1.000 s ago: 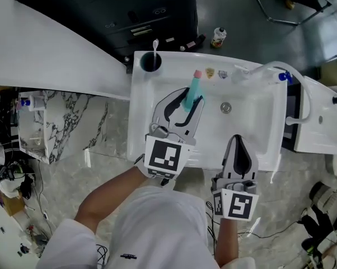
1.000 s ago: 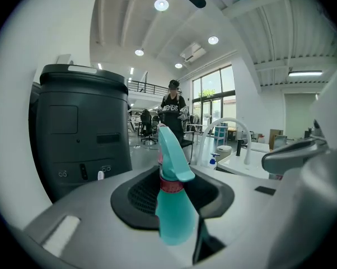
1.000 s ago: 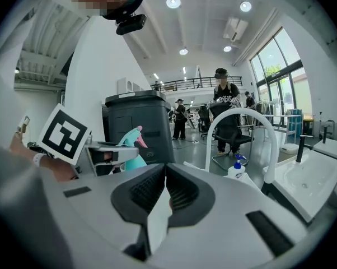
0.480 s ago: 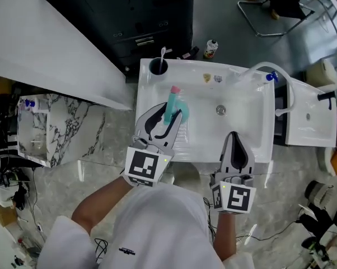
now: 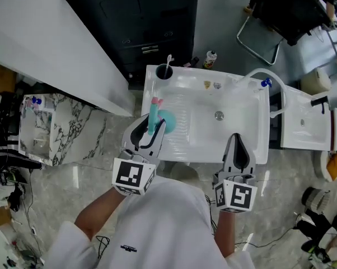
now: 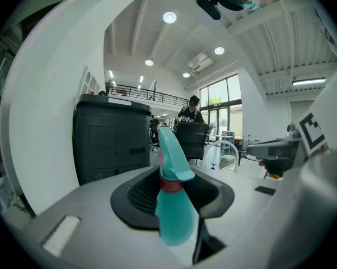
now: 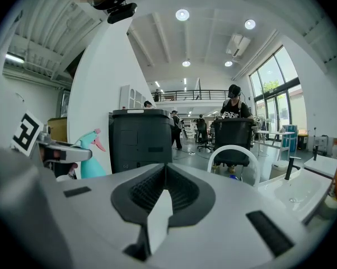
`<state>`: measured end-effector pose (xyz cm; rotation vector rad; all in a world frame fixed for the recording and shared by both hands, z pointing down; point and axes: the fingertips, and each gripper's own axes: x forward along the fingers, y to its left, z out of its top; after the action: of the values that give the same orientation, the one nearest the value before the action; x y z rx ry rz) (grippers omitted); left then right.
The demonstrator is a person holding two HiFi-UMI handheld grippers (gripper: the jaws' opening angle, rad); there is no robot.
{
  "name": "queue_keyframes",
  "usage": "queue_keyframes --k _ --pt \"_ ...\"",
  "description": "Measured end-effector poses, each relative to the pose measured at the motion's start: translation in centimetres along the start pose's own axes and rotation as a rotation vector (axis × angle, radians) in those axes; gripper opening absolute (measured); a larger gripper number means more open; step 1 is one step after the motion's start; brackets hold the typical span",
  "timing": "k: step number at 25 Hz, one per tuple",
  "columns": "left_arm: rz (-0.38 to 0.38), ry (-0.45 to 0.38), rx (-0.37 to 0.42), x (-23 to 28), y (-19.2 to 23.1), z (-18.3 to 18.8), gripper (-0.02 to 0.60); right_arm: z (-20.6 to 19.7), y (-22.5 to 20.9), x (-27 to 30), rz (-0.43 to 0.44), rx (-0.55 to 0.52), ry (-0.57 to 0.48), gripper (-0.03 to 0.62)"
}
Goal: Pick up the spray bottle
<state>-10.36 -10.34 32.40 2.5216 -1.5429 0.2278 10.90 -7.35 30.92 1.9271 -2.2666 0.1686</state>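
The teal spray bottle (image 5: 155, 118) with a pink collar and nozzle stands upright between the jaws of my left gripper (image 5: 151, 129), which is shut on its body and holds it above the sink's near left corner. In the left gripper view the spray bottle (image 6: 172, 212) fills the gap between the dark pads, with its trigger head pointing away. My right gripper (image 5: 237, 145) hovers over the sink's front rim at the right, shut and empty. The right gripper view shows its jaws (image 7: 165, 198) pressed together, and the spray bottle (image 7: 89, 157) far off at the left.
The white sink (image 5: 244, 97) has a drain (image 5: 219, 115), a curved white faucet (image 5: 271, 76) at its right and a black cup with a toothbrush (image 5: 164, 70) at its back left corner. A marbled block (image 5: 59, 129) stands left; a small bottle (image 5: 211, 59) sits on the floor behind.
My left gripper has carried the spray bottle up and leftward, from the middle of the basin to its near left corner. The right gripper has risen a little and stays shut.
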Motion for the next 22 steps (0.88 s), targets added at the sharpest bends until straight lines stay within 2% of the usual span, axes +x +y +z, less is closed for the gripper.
queue_keyframes --k 10,22 --pt "0.064 -0.021 -0.037 -5.0 0.7 1.5 0.130 0.9 0.3 -1.9 0.028 -0.003 -0.023 0.008" --pt "0.069 -0.042 -0.019 -5.6 -0.7 1.9 0.130 -0.2 0.6 -3.2 0.072 -0.011 -0.022 0.008"
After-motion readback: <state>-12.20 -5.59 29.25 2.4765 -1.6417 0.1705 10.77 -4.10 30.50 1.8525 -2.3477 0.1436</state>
